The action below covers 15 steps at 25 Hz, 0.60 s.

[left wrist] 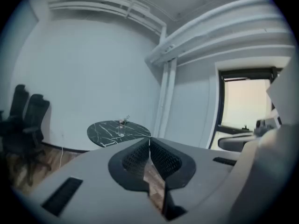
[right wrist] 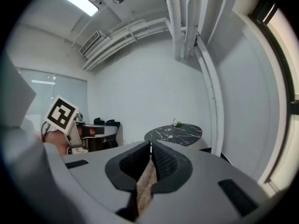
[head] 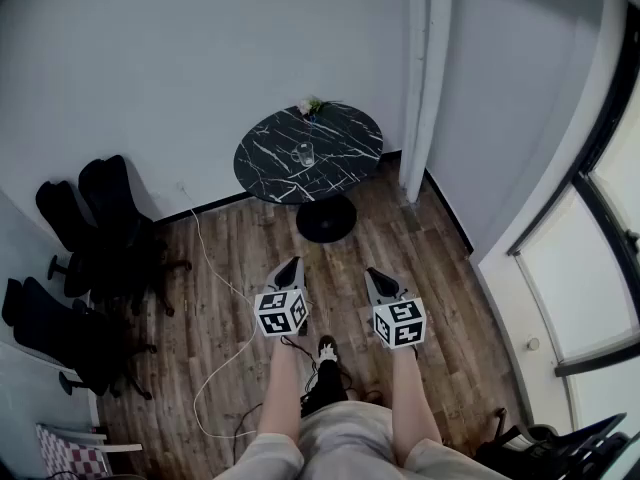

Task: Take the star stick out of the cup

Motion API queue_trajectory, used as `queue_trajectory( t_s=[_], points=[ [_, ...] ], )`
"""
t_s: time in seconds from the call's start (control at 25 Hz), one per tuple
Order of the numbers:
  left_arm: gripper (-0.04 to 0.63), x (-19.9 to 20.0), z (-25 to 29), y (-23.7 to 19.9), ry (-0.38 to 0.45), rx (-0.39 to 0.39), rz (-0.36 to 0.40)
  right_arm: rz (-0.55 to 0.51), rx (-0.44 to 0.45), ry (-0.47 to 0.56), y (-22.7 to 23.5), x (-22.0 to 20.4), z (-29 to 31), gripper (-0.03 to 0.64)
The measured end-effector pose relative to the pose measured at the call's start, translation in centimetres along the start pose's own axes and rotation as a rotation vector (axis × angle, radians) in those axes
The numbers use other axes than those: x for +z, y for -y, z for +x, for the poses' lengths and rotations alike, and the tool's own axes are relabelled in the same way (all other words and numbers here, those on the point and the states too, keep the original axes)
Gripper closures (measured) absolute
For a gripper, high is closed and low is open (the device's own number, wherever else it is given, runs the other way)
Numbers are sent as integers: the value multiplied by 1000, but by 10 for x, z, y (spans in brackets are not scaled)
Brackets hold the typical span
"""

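A clear glass cup (head: 305, 154) stands near the middle of a round black marble table (head: 345, 133) across the room; the same cup (left wrist: 121, 131) looks tiny in the left gripper view. Whether a star stick is in it I cannot make out at this distance. My left gripper (head: 291, 265) and right gripper (head: 377, 276) hang side by side over the wooden floor, far short of the table. Both have their jaws shut with the tips touching and nothing between them (left wrist: 149, 143) (right wrist: 150, 147).
A small plant (head: 312, 106) sits at the table's far edge. Black office chairs (head: 95, 238) crowd the left wall, and a white cable (head: 215, 273) trails over the wooden floor. White pipes (head: 425, 78) run down the wall right of the table; a window (head: 590, 268) fills the right side.
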<state>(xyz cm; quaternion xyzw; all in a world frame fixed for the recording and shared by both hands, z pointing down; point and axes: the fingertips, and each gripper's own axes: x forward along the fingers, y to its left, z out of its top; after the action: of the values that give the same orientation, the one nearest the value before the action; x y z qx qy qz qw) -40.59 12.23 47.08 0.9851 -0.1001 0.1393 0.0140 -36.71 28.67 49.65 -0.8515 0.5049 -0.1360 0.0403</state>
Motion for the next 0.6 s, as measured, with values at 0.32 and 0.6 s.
queue_trajectory(
  t_s=[0.32,0.6],
  points=[
    [570,-16,-15,-10,10,97,-243,-27,52,12,8,20,21,575],
    [569,20,-33,0,66,93,-33,-9,84,11,-14,15,48,575]
  ],
)
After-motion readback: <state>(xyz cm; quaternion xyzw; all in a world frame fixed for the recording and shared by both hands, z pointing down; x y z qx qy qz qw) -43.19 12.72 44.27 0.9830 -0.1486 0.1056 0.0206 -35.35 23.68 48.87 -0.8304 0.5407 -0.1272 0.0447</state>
